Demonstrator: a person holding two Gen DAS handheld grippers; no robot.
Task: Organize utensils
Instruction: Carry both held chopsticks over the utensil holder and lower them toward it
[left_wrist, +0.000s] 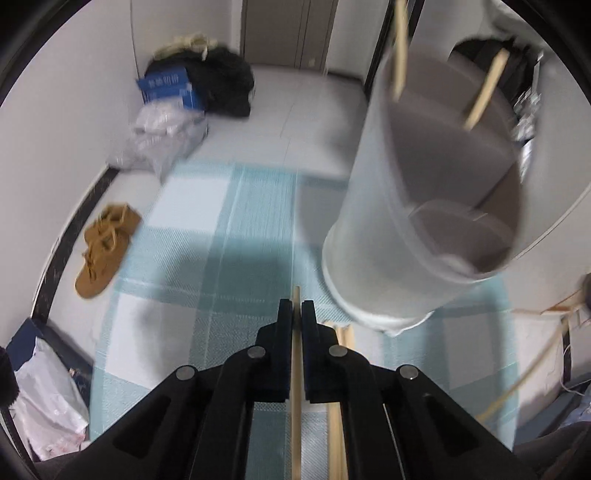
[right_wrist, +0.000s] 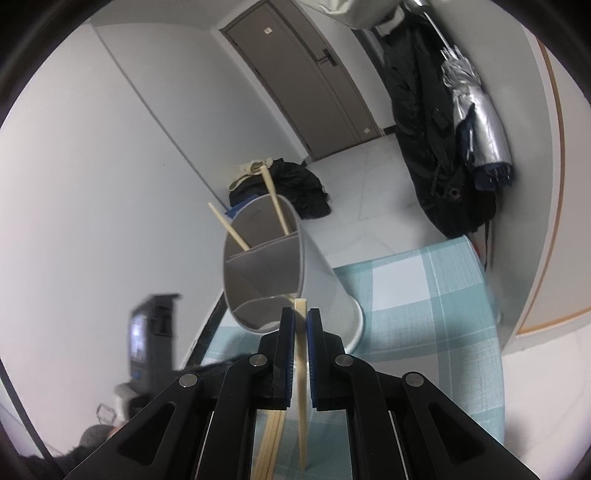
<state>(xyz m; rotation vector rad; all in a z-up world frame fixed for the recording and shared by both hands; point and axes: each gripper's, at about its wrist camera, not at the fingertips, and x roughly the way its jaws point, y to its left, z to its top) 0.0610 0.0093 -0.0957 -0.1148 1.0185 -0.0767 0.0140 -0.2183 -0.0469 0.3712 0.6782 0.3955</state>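
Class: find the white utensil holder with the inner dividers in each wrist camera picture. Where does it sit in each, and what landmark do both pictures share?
Left wrist view: the utensil holder fills the upper right, tilted, two chopsticks poking out of its top.
Right wrist view: it sits at centre, just beyond the gripper tips, its open mouth facing the camera.
Shared landmark: the blue checked cloth under it.

White walls (right_wrist: 92, 147) and a pale tiled floor (left_wrist: 295, 96) lie beyond the fingers. A grey door (right_wrist: 303, 81) stands ahead, a dark coat (right_wrist: 417, 122) hangs right, bags (left_wrist: 221, 81) sit left in the corner.
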